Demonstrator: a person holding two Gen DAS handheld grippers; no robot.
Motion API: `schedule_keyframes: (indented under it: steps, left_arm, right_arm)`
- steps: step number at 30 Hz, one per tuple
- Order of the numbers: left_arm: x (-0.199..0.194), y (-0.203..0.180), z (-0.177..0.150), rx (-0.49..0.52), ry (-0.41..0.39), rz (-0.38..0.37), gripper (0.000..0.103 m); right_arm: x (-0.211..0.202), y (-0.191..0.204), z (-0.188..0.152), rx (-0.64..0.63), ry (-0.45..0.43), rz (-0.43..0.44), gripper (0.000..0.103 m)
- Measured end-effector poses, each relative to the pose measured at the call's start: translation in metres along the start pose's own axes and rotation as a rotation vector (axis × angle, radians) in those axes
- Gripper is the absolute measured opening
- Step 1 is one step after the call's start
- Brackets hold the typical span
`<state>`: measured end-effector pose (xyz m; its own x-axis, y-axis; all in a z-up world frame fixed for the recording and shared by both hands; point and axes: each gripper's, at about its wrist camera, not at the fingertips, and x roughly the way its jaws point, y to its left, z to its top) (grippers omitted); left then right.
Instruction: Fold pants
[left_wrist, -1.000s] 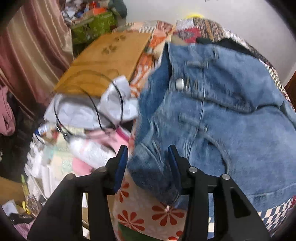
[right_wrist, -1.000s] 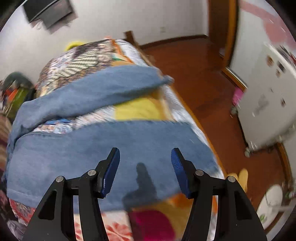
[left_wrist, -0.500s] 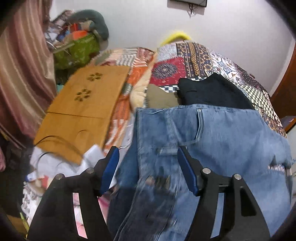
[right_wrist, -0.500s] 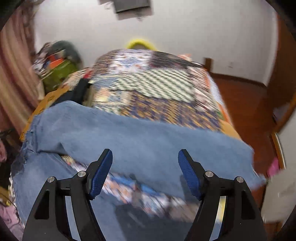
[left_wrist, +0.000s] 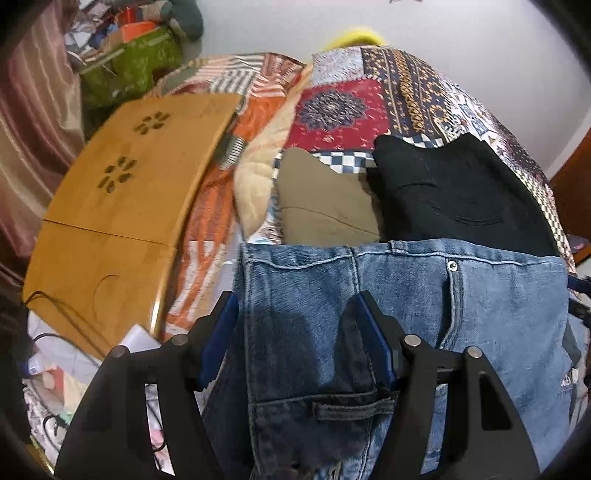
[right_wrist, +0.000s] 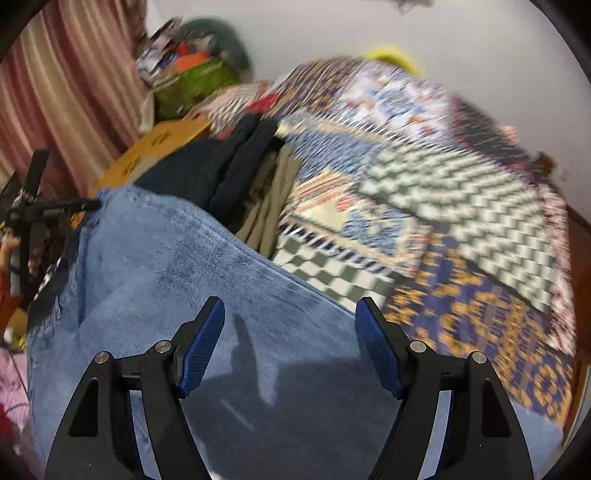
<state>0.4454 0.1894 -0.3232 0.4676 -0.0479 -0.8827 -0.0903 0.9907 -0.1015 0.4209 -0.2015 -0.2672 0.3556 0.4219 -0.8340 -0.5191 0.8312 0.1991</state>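
Observation:
Blue denim jeans (left_wrist: 424, 314) lie on a patterned quilt, waistband toward the far side, the metal button (left_wrist: 450, 264) showing. My left gripper (left_wrist: 295, 317) is open and hovers over the left part of the waistband, holding nothing. In the right wrist view the jeans (right_wrist: 177, 280) spread under my right gripper (right_wrist: 290, 332), which is open and empty above the denim. The other gripper (right_wrist: 33, 214) shows at the left edge of that view.
Folded black pants (left_wrist: 454, 192) and folded khaki pants (left_wrist: 325, 199) lie just beyond the jeans' waistband. A wooden lap table (left_wrist: 122, 184) sits at the left on the bed. Cables and clutter (left_wrist: 55, 362) lie lower left. The patterned quilt (right_wrist: 443, 206) stretches right.
Both grippers swung up and over the jeans; the left now looks across the waistband at the folded pants, the right has turned left toward the head of the bed. Both stayed open.

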Motion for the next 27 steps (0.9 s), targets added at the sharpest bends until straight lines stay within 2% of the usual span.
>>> schedule_keyframes:
  steps: [2,5,7,8,9,11,12,13,16,19,23,27]
  left_arm:
    - [0.003,0.0,0.002,0.001,0.001,-0.04,0.065]
    - [0.007,-0.002,0.006,-0.001,-0.004,-0.057,0.064]
    - [0.01,-0.003,0.007,0.0,-0.005,-0.06,0.059]
    - [0.01,-0.004,0.008,0.002,-0.004,-0.067,0.051]
    - [0.01,-0.005,0.008,0.001,-0.004,-0.078,0.043]
    - [0.007,-0.01,0.009,0.003,-0.009,-0.079,0.039]
    - [0.006,-0.013,0.009,0.01,-0.012,-0.074,0.035]
    - [0.005,-0.014,0.009,0.012,-0.013,-0.071,0.034]
    - [0.001,-0.014,0.006,-0.003,-0.023,-0.067,0.031]
    - [-0.003,-0.008,0.007,-0.033,-0.026,-0.084,0.031]
    - [0.007,-0.004,0.014,-0.054,0.021,-0.097,0.034]
    - [0.016,-0.001,0.015,-0.076,0.018,-0.113,0.034]
  right_arm:
    - [0.018,0.001,0.004,-0.031,0.048,0.026,0.07]
    - [0.034,0.004,0.007,-0.058,0.085,0.061,0.07]
    - [0.037,0.003,0.006,-0.064,0.09,0.083,0.069]
    - [0.036,0.002,0.004,-0.065,0.085,0.099,0.068]
    - [0.035,0.002,0.003,-0.061,0.083,0.114,0.062]
    - [0.032,0.002,-0.001,-0.053,0.078,0.129,0.054]
    - [0.03,0.005,-0.004,-0.057,0.077,0.136,0.042]
    - [0.03,0.005,-0.004,-0.062,0.077,0.145,0.031]
    - [0.028,0.012,-0.011,-0.052,0.078,0.145,0.016]
    - [0.022,0.02,-0.02,-0.074,0.046,0.11,0.011]
    - [0.013,0.02,-0.015,-0.092,0.005,0.086,0.009]
    - [0.008,0.021,-0.012,-0.113,-0.021,0.067,0.009]
